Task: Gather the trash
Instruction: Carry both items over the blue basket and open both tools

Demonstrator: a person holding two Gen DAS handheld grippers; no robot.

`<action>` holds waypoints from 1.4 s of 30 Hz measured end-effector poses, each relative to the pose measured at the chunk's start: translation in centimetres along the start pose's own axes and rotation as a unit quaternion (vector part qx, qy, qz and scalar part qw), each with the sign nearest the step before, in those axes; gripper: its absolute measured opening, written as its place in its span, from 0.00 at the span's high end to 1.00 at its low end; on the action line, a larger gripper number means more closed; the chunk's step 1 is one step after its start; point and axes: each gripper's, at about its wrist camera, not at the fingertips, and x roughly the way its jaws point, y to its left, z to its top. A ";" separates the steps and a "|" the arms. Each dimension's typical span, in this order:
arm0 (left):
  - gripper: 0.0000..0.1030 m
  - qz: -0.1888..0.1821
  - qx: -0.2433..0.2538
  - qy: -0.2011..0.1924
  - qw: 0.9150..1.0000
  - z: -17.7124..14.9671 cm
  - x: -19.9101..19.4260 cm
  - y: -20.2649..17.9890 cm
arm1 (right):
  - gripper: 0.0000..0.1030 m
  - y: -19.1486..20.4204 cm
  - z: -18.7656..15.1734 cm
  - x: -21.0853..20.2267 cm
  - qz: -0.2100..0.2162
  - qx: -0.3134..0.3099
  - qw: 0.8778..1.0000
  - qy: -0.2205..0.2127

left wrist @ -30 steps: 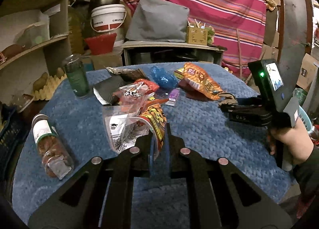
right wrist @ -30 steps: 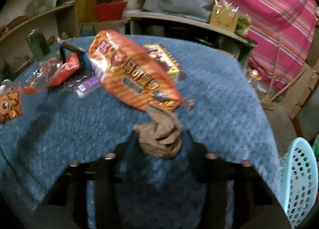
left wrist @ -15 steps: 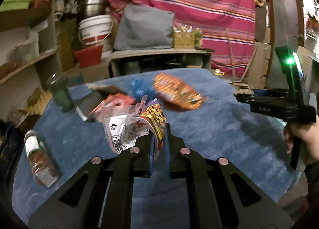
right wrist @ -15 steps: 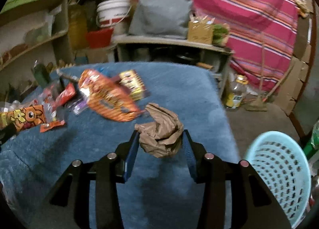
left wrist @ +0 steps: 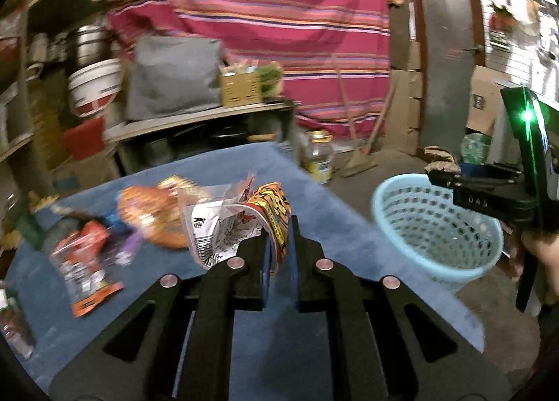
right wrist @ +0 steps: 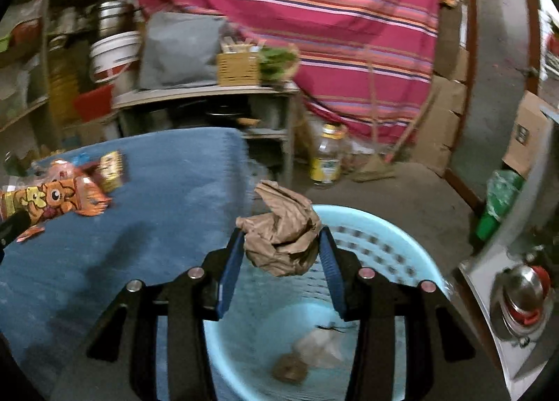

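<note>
Right claw [right wrist: 281, 250] holds a crumpled paper wad [right wrist: 281, 237] over the basket [right wrist: 401, 243] (feather-light, squashy); left claw [left wrist: 278, 243] pinches a slippery wrapper [left wrist: 241, 216] by its edge.

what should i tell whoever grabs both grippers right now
Left gripper: shut on a clear plastic snack wrapper with orange and yellow print, held above the blue-covered table.
Right gripper: shut on a crumpled brown paper ball, held over the light blue perforated plastic basket beside the table.
Done: the basket already holds a brown lump and a pale crumpled piece.
Left: release the paper, then bring the wrapper over. An orange snack bag, a red and white packet and other wrappers remain on the table.
</note>
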 end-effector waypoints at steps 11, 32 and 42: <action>0.92 -0.087 0.024 0.020 0.996 0.6 4.2 -10.2 | 0.57 -9.3 -2.4 0.3 -0.042 0.075 0.996 0.011; 0.62 -0.101 0.003 0.053 0.993 2.8 10.1 -13.3 | 0.57 -12.8 -3.1 3.1 -0.015 0.130 0.991 0.034; 0.12 -0.044 -0.038 0.007 0.998 4.1 6.3 -8.0 | 0.57 -9.8 -2.4 4.4 -0.004 0.106 0.993 0.045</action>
